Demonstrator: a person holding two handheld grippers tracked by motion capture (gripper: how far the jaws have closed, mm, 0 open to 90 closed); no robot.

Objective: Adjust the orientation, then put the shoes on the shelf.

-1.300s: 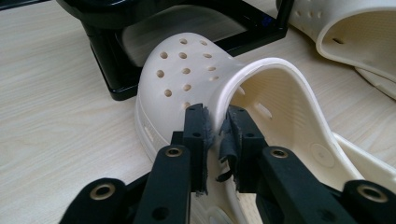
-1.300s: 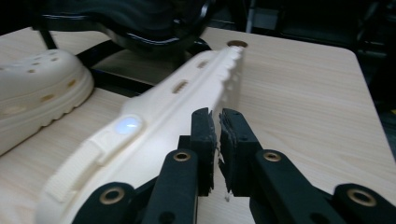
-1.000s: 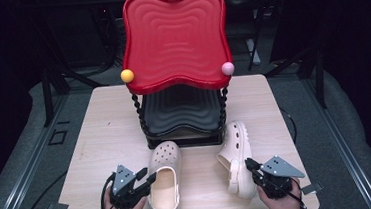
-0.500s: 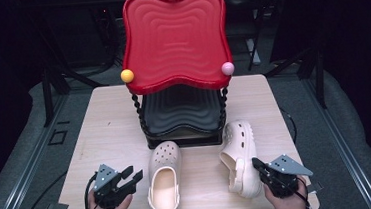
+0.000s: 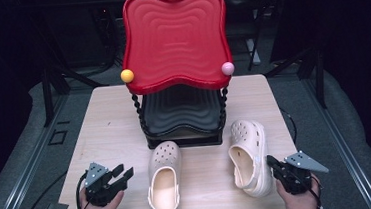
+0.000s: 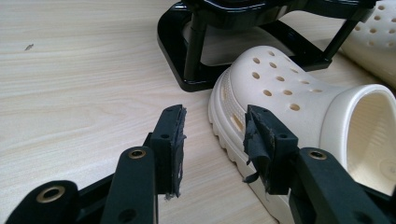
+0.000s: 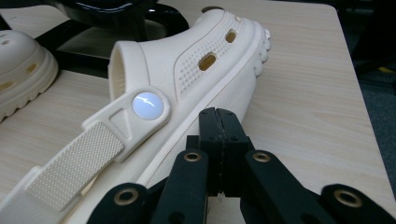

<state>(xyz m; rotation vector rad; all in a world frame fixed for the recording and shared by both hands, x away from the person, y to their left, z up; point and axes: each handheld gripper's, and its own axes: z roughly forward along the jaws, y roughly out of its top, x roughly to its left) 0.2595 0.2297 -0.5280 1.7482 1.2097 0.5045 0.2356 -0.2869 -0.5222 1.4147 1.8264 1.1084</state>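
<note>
High view: two cream clogs lie on the desk (image 5: 105, 136) before a black stand (image 5: 183, 134). Left claw (image 5: 123, 173), jaws apart and just opening, sits beside the left clog (image 5: 164, 181); right claw (image 5: 272, 162), clenched empty, meets the right clog (image 5: 250, 157).

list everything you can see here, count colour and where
clogs: 2, cream; left clog near the table's front middle, right clog tipped on its side to the right
stand: 1, red upper tray over black lower tray, back middle of the table
balls: 2, yellow ball and pink ball, at the red tray's front corners
table: 1, light wood
left claw: black, open, front left, beside the left clog
right claw: black, shut, empty, by the right clog's sole
</note>
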